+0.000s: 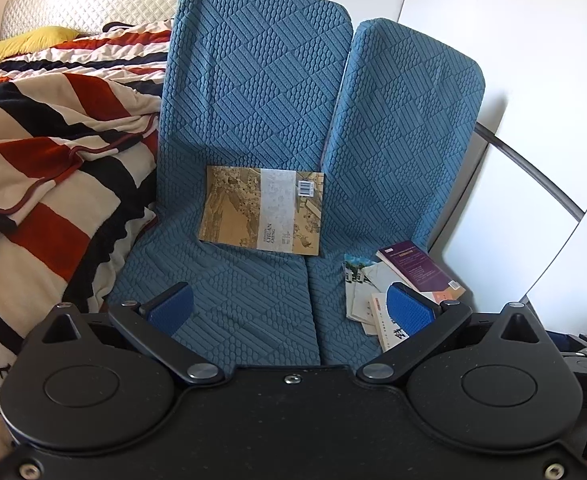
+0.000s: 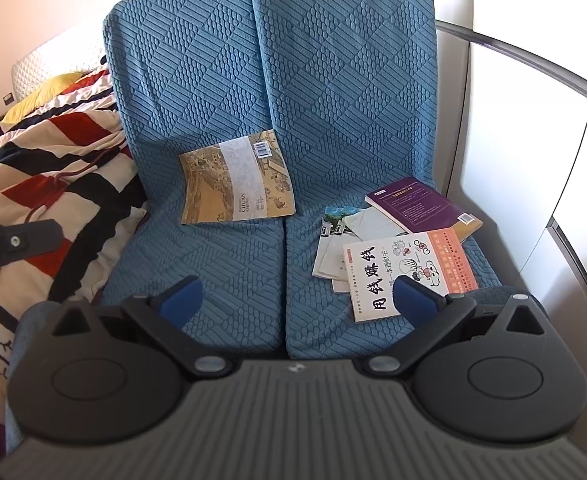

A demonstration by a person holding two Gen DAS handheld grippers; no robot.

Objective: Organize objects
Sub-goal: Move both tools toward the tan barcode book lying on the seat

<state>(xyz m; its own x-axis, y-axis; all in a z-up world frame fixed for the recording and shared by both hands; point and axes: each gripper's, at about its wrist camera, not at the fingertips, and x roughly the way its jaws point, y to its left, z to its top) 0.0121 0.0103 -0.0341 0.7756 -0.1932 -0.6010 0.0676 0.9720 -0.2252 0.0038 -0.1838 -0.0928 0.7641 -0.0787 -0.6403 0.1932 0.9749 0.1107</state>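
A blue quilted two-seat sofa (image 2: 221,92) fills both views, with a bed beside it under a striped red, black and cream blanket (image 1: 53,152). The left gripper (image 1: 289,312) hovers above the front of the seat cushions with its blue-padded fingers spread wide and nothing between them. The right gripper (image 2: 299,300) hangs in much the same pose, jaws likewise wide apart and empty; its right pad overlaps the lower edge of the white book only in the line of sight, and whether it touches cannot be told. A tan book with an old-map cover (image 2: 237,178) leans against the backrest of the left-hand seat, its bottom edge resting on the cushion close to the gap between the two seats. On the right-hand seat lies a loose heap: a purple book (image 2: 417,204) at the back near the backrest, a white book with large black Chinese characters and cartoon figures (image 2: 409,272) at the front overlapping the purple one's corner, and several thin pale booklets (image 2: 341,240) fanned out beneath and to the left of both. A white wall with a curved dark rail (image 1: 533,172) stands to the right of the sofa.
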